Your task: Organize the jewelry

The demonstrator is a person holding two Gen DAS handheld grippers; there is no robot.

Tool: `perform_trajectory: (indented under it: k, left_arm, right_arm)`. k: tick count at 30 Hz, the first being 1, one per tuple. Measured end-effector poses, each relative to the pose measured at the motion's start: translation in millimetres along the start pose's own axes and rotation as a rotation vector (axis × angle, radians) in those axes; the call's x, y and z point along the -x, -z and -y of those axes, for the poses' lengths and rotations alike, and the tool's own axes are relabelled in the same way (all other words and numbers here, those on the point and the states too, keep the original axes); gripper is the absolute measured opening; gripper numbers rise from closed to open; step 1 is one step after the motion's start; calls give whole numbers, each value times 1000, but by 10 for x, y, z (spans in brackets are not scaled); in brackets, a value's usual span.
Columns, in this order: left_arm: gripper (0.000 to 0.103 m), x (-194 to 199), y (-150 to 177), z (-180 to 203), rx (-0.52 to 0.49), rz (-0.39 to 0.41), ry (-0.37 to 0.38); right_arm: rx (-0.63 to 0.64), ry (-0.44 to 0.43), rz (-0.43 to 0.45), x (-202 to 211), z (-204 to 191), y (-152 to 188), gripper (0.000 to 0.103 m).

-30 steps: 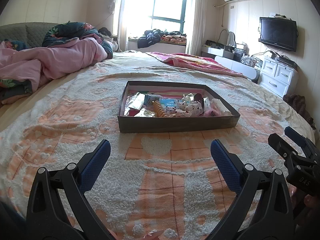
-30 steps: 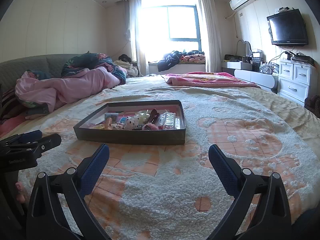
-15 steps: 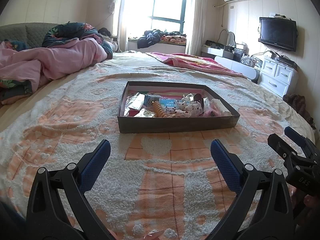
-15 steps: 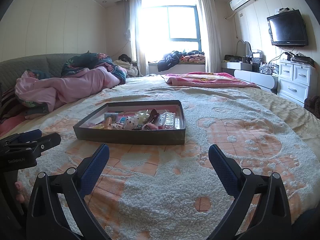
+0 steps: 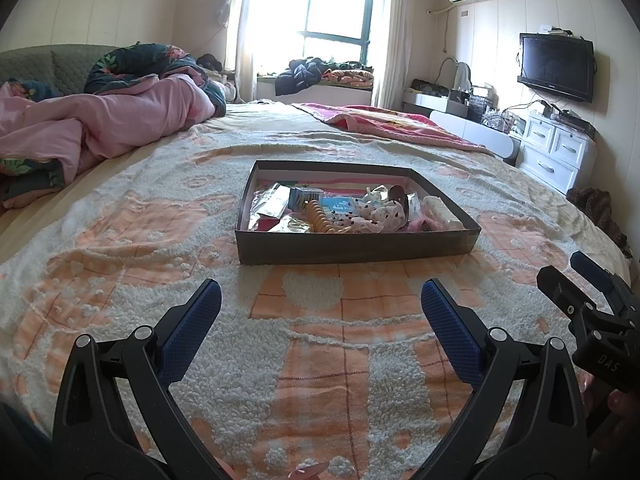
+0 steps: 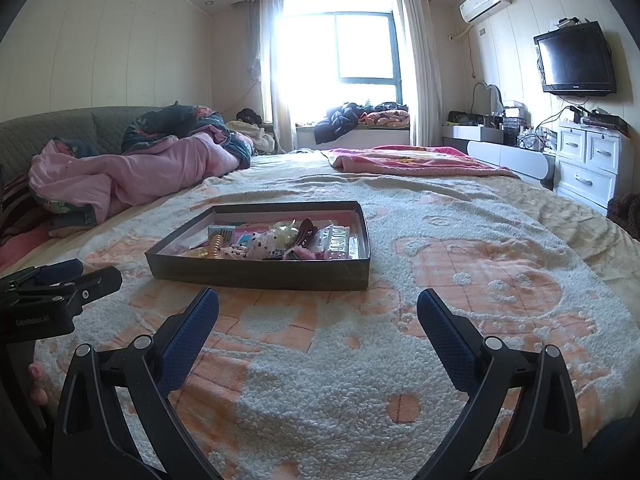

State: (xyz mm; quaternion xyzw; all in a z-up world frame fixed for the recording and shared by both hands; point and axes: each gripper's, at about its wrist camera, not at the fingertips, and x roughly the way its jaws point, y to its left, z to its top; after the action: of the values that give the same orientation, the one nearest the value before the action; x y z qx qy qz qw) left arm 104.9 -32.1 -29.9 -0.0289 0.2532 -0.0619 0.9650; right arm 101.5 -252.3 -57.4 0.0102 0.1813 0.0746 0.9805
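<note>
A shallow dark box (image 5: 356, 246) (image 6: 260, 274) stands on the bed ahead of both grippers. It holds several small items: a gold spiral hair clip (image 5: 318, 216) (image 6: 216, 245), a spotted white bow (image 5: 380, 214), a brown clip (image 6: 306, 229), foil packets (image 5: 270, 200) and a clear case (image 6: 340, 240). My left gripper (image 5: 320, 322) is open and empty, short of the box's near wall. My right gripper (image 6: 318, 322) is open and empty, near the box's front right corner. Each gripper shows in the other's view, the right one (image 5: 592, 308) and the left one (image 6: 52, 284).
The bed has an orange and white fluffy cover (image 5: 320, 360). A pink quilt (image 5: 120, 120) is heaped at the left. A pink blanket (image 6: 408, 160) lies at the back. White drawers (image 6: 588, 164) and a wall TV (image 6: 576, 60) are on the right.
</note>
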Motion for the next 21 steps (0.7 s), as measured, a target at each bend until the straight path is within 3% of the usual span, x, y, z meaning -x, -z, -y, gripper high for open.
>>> perform_trajectory:
  k: [21]
  left_arm:
    - [92, 3, 5, 13, -1, -9, -24]
  right_arm:
    - [1, 12, -3, -6, -6, 11, 97]
